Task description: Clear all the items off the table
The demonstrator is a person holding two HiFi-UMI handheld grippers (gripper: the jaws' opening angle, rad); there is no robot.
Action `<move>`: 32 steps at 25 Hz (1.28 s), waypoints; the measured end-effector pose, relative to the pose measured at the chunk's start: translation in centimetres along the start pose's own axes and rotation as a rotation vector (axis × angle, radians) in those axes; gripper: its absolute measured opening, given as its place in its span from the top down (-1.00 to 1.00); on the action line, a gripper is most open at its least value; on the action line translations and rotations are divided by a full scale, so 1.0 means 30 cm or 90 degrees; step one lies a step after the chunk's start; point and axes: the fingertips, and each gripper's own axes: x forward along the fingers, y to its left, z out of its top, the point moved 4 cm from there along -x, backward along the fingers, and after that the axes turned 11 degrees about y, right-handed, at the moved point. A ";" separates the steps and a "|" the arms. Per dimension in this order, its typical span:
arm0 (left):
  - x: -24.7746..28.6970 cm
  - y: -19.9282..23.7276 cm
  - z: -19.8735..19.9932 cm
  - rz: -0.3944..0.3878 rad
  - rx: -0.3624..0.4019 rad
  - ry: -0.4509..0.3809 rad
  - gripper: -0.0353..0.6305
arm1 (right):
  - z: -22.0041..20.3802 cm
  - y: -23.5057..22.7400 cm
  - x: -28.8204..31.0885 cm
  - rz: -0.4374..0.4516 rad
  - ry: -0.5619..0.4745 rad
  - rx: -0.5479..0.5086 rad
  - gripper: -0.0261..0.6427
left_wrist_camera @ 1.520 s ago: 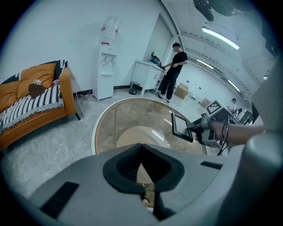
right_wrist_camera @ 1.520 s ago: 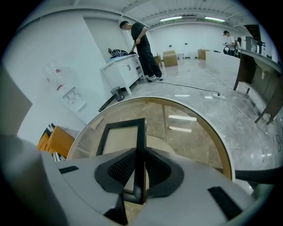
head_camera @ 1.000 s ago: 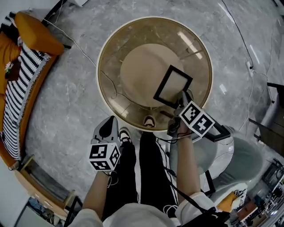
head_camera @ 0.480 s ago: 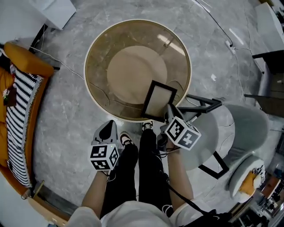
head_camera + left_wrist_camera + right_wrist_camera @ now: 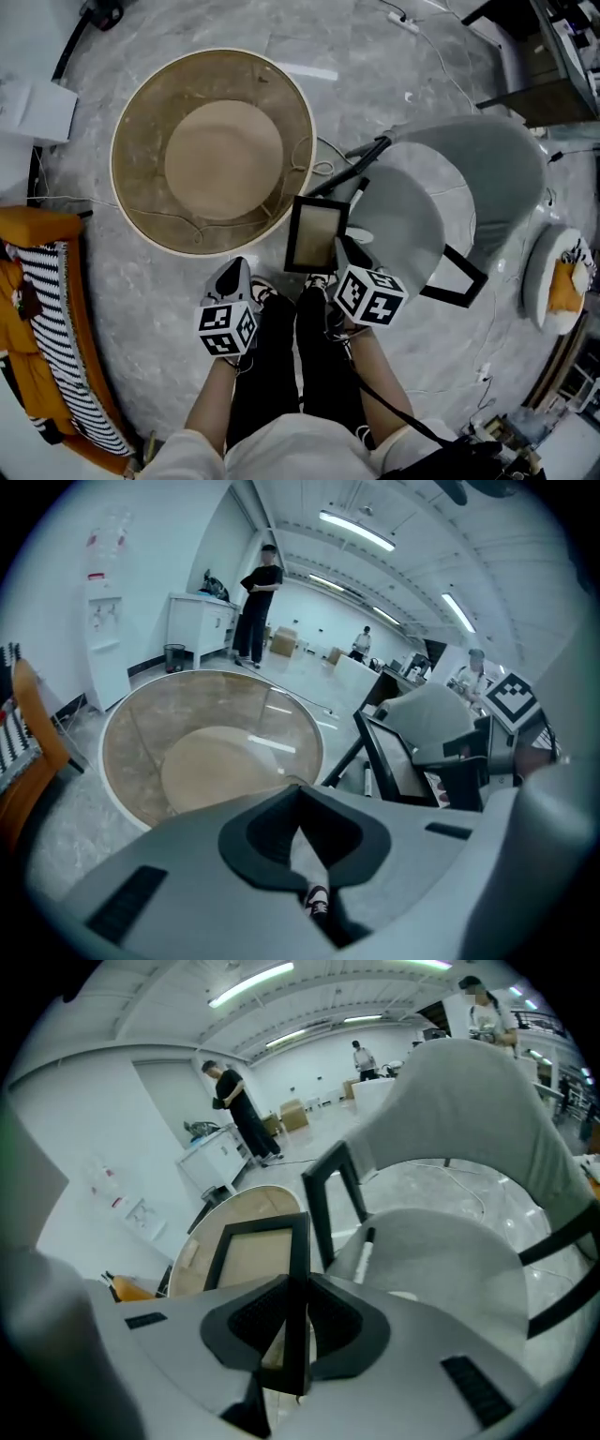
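1. Frame position: the black picture frame is off the desk, above the floor between the desk rim and the grey chair. It is held near upright by one side rail.
2. Right gripper: the jaws are clamped on that rail. An edge grip suits a thin, flat item and keeps the panel untouched.
3. Left gripper: the jaws are closed together with nothing between them. It sits low beside the person's legs, clear of the carry.
4. Chair seat: a marker lies here, so the seat is probably the drop-off point.
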 end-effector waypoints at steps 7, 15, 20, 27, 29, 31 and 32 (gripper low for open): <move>0.149 -0.286 0.022 -0.051 0.084 0.026 0.87 | -0.029 -0.388 -0.124 -0.054 -0.026 0.118 0.68; 0.317 -0.564 0.021 -0.098 0.164 0.062 0.87 | -0.118 -0.735 -0.222 -0.114 -0.030 0.214 0.68; 0.391 -0.728 -0.006 -0.120 0.194 0.081 0.87 | -0.158 -0.890 -0.226 -0.122 -0.027 0.257 0.68; 0.434 -0.781 -0.032 -0.108 0.221 0.110 0.87 | -0.217 -0.994 -0.111 -0.123 0.007 0.292 0.68; 0.433 -0.773 -0.035 -0.100 0.226 0.115 0.87 | -0.221 -1.006 -0.084 -0.124 0.014 0.296 0.68; 0.433 -0.762 -0.033 -0.093 0.226 0.117 0.87 | -0.220 -1.015 -0.062 -0.125 0.019 0.300 0.68; 0.434 -0.755 -0.031 -0.091 0.225 0.118 0.87 | -0.218 -1.018 -0.051 -0.127 0.021 0.301 0.68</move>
